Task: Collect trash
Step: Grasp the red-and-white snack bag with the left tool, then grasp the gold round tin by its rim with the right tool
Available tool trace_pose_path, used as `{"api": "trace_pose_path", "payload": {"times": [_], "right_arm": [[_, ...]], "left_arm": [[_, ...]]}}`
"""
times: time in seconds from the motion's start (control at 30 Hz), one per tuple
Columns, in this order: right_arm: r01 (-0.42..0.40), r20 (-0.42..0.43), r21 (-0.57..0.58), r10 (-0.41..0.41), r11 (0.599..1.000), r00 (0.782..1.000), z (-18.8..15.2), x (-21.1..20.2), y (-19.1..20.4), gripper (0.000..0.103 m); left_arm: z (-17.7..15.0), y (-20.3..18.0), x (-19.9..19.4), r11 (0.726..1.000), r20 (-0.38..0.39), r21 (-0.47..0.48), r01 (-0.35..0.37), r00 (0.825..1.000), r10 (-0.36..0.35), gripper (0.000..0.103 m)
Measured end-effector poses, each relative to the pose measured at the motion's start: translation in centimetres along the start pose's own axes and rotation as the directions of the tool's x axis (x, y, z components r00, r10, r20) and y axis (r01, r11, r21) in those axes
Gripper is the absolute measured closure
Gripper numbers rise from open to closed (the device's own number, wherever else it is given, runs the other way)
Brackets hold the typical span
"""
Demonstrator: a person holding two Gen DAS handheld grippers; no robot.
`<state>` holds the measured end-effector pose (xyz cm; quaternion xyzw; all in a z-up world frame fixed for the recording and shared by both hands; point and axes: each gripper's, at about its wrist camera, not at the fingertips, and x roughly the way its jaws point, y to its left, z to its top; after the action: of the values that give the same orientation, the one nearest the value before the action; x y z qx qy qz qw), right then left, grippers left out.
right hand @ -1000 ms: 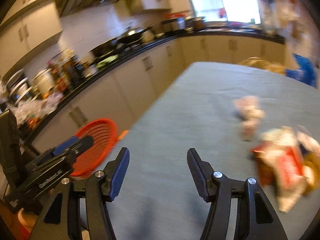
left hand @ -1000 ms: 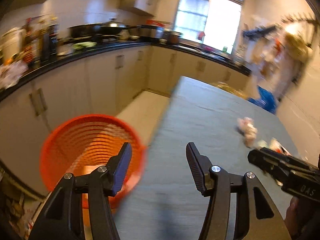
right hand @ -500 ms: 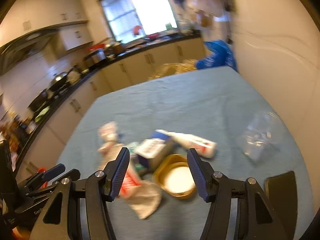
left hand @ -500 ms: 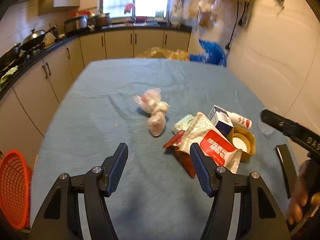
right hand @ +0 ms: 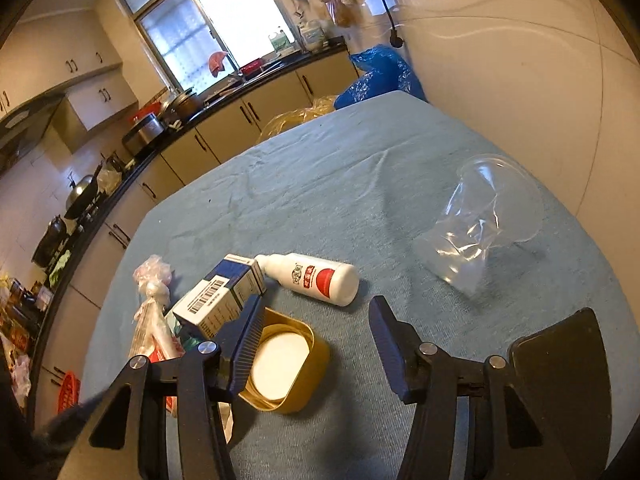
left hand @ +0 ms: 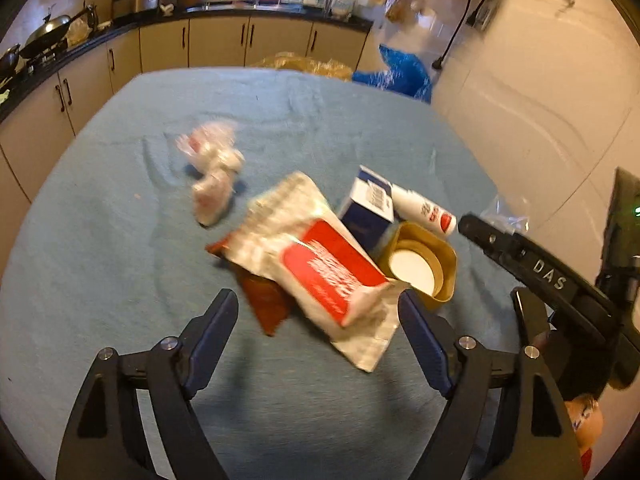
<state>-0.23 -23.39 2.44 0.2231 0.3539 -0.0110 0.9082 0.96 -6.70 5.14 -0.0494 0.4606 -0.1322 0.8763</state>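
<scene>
The left gripper [left hand: 318, 316] has its jaws spread wide, just been opening, with nothing pinched; the near end of the red-and-white snack bag [left hand: 320, 264] lies between and just beyond the tips, so I'd judge that bag is the piece it means to take. The right gripper [right hand: 316, 332] has just been closing a little, yet its jaws stand apart and empty, hung over the gold tin lid [right hand: 286, 364], whose rim shows beside the left finger [right hand: 244, 344].

Taking that lid as the marker: the blue-and-white carton [right hand: 218, 300] touches it on the far left, the white bottle [right hand: 316, 278] lies on its side just behind, and the clear plastic cup [right hand: 486, 220] lies tipped well apart to the right. A crumpled pink-white wrapper [left hand: 212, 172] sits farther left, beyond the snack bag. All rest on the blue tablecloth [left hand: 100, 240].

The bag overlaps a dark red wrapper [left hand: 264, 304] and crowds the lid, so a careless pinch could drag neighbours. The orange basket [right hand: 68, 390] stands off the table's left edge, low down.
</scene>
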Motion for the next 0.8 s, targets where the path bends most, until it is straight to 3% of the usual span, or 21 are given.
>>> {"api": "trace_pose_path", "payload": {"times": [0.3, 0.37, 0.4, 0.47, 0.67, 0.8], "right_arm": [[-0.017, 0.022, 0.061, 0.016, 0.998, 1.0, -0.1, 0.1, -1.6, 0.045], [-0.027, 0.012, 0.044, 0.026, 0.999, 1.0, -0.3, 0.2, -1.2, 0.045], [-0.03, 0.003, 0.035, 0.03, 0.999, 1.0, -0.4, 0.3, -1.0, 0.045], [-0.037, -0.019, 0.026, 0.037, 0.999, 0.999, -0.5, 0.8, -0.9, 0.045], [0.001, -0.05, -0.001, -0.001, 1.0, 0.999, -1.1, 1.4, -0.6, 0.045], [0.029, -0.066, -0.047, -0.032, 0.998, 0.997, -1.4, 1.9, 0.1, 0.045]], "left_arm": [[1.1, -1.5, 3.0, 0.988, 0.015, 0.013, -0.153, 0.988, 0.152, 0.022], [1.1, -1.4, 3.2, 0.984, 0.038, 0.028, -0.175, 0.984, 0.174, 0.026], [1.0, -1.2, 3.0, 0.983, 0.056, 0.035, -0.182, 0.982, 0.18, 0.036], [1.0, -0.9, 2.4, 0.983, 0.08, 0.05, -0.176, 0.982, 0.172, 0.058], [0.6, 1.7, 0.4, 0.994, 0.114, 0.039, -0.098, 0.989, 0.093, 0.064], [-0.5, 4.1, -2.3, 0.994, 0.197, 0.022, -0.104, 0.975, 0.098, 0.064]]}}
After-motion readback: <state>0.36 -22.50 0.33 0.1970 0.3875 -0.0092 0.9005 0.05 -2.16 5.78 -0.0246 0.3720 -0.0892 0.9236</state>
